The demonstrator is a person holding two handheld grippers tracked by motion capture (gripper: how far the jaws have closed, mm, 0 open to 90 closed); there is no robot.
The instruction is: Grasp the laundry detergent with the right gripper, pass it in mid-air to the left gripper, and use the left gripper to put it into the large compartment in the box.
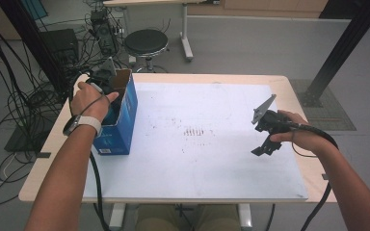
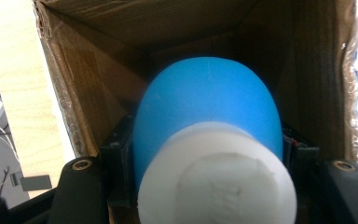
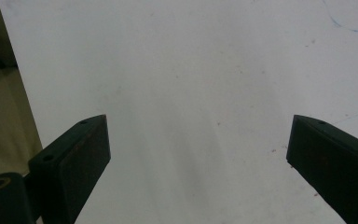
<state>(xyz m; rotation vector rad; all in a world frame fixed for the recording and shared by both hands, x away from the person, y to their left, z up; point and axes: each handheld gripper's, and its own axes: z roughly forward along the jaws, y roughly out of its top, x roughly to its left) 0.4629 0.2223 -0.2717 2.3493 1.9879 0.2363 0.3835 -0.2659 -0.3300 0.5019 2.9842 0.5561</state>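
Note:
A blue rounded object (image 2: 207, 102) with a white round cap (image 2: 219, 182) sits between my left gripper's (image 2: 207, 144) jaws, which are shut on its sides. It hangs inside an open cardboard box (image 2: 88, 93), brown within. In the high view the box (image 1: 120, 130) is blue outside and stands at the table's left side, with the left gripper (image 1: 103, 84) dipping into its open top from above. My right gripper (image 1: 265, 144) hovers over the right part of the white mat. In its own view, the right gripper (image 3: 198, 144) is open with nothing between the jaws.
A white mat (image 1: 197, 139) covers most of the wooden table (image 1: 53, 144). Beyond the table stand a black stool (image 1: 146, 42) and a table leg. Tangled cables lie on the floor at left, and a black post (image 1: 347, 43) rises at the far right.

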